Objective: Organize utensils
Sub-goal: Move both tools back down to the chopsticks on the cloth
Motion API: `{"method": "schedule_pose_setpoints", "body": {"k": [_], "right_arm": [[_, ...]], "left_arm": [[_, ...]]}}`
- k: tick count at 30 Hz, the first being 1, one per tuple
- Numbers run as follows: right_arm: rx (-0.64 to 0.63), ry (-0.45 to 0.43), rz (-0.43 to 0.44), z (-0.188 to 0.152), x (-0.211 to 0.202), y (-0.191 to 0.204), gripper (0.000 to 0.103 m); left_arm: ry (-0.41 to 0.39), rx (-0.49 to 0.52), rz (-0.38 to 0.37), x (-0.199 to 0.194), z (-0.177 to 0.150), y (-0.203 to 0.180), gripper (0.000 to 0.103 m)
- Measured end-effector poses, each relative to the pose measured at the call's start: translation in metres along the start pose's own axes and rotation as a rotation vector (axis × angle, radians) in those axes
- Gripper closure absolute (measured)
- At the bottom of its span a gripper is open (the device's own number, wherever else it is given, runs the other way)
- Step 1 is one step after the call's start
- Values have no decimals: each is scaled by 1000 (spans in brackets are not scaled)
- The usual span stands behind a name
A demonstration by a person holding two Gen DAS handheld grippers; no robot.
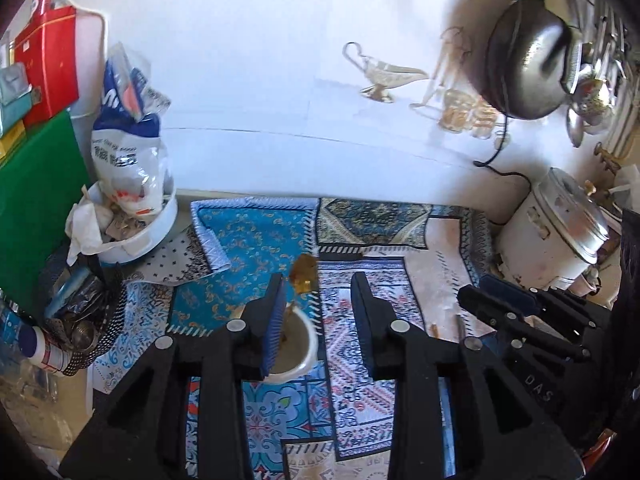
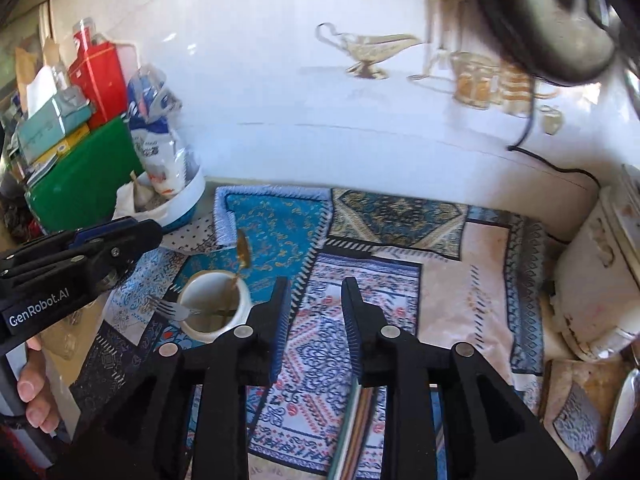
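Right wrist view: both tongs (image 2: pixel 316 312) (image 1: pixel 320 308) spread, empty; fork (image 2: pixel 170 307) and spoon (image 2: pixel 242 250) in white cup (image 2: pixel 240 304).

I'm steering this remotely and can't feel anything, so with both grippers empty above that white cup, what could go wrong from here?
1. The cup is small, and the fork and amber spoon lean out over its rim; a knock could tip it or flick them out.
2. The left gripper hangs right over the cup, its left finger hiding part of it, so a descent could clip the spoon.
3. The right gripper is close beside the left; they could collide.
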State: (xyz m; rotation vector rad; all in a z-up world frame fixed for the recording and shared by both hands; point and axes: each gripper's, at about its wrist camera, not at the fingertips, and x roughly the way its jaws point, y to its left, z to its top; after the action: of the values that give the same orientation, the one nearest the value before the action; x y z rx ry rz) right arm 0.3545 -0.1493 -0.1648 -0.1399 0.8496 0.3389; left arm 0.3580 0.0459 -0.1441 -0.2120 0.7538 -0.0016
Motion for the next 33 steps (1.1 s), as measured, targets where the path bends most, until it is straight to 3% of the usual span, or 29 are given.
{"method": "schedule_pose_setpoints", "body": {"k": [9, 21, 28, 33], "right_arm": [[121, 4, -103, -27, -24, -64, 72], [265, 178, -208, -94, -2, -130, 72], [318, 302, -215, -127, 25, -149, 72], [341, 368, -199, -143, 41, -154, 72]], "left_arm": [[54, 61, -66, 23, -14, -51, 61], [332, 118, -84, 114, -72, -90, 61], [484, 148, -59, 158, -114, -92, 61], [540, 138, -74, 169, -130, -93, 61]]}}
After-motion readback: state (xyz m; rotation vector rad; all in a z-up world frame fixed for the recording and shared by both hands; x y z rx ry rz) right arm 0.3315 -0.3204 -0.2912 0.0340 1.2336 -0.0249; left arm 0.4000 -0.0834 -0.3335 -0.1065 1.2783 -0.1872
